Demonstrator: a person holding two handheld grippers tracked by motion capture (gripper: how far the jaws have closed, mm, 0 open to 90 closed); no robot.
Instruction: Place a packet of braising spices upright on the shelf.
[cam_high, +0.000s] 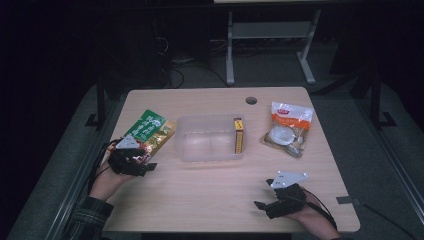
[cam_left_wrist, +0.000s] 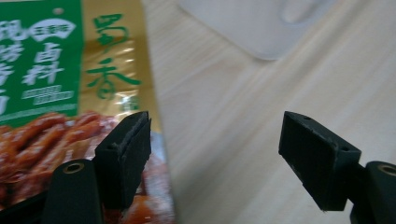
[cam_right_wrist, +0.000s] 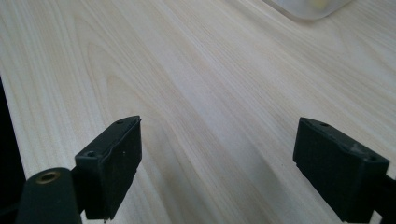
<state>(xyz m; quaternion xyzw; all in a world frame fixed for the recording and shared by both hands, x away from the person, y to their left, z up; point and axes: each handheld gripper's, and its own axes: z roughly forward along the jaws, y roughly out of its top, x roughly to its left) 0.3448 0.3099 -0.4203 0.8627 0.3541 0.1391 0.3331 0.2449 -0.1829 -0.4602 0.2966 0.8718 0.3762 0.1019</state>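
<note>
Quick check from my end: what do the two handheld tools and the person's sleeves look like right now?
Both are black two-jaw tools. The left tool and the right tool each carry a grey three-cornered plate and trail black cables. The blocky jaw pads are matte black. The left forearm wears a dark plaid sleeve.

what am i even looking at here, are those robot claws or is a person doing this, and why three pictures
A person is working, not a robot. Each hand holds a handheld tool with two black jaws. The high view looks down from above on a wooden table: the left gripper is at the left, the right gripper at the lower right. The other two pictures come from small cameras riding on those tools, looking along their jaws.

On the table lie a green and gold snack packet, a clear plastic tub with a yellow box inside, and an orange and white bag.

Nothing is held. Both tools are open; one left jaw is over the packet's edge, the other over bare wood.
</note>
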